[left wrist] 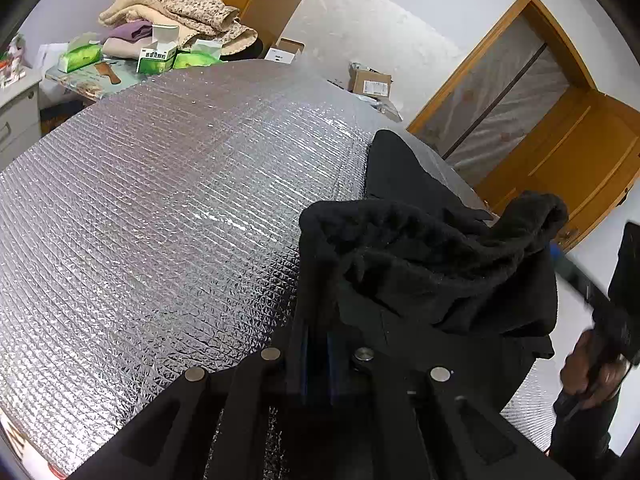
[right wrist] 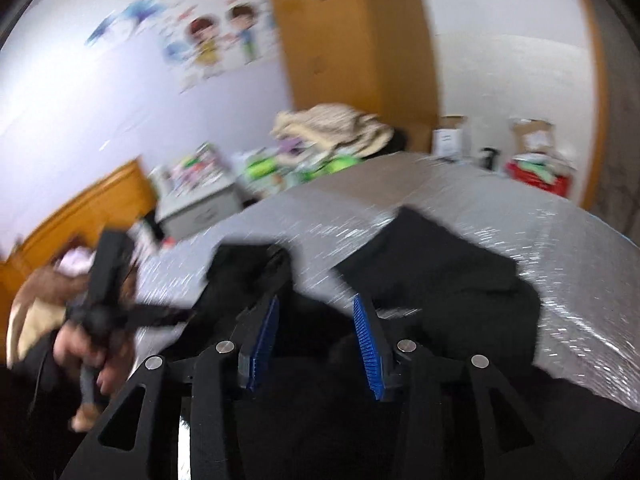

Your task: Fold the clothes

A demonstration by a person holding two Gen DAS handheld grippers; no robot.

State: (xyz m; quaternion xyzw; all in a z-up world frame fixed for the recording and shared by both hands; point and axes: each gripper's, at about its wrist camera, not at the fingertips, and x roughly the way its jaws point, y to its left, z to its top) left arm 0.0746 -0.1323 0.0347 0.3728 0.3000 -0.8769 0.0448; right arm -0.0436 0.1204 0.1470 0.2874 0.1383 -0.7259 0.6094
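The garment [left wrist: 432, 264] lies bunched at the foil mat's [left wrist: 160, 200] edge, pinched by the left gripper [left wrist: 316, 344]. The right gripper [right wrist: 316, 340] is released (nothing between its pads); the free hem should be regripped and drawn flat.

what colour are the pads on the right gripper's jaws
Blue, ribbed pads; clearest in the right wrist view.

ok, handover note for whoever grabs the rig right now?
Left hand-held gripper: shut on the black garment, holding up a bunched fleecy edge.
Right hand-held gripper: open, nothing pressed between its blue pads, black cloth beneath.
The garment lies rumpled at the near edge of the silver quilted surface.
Done: no neat fold visible.
Left: flatten it, fold it.
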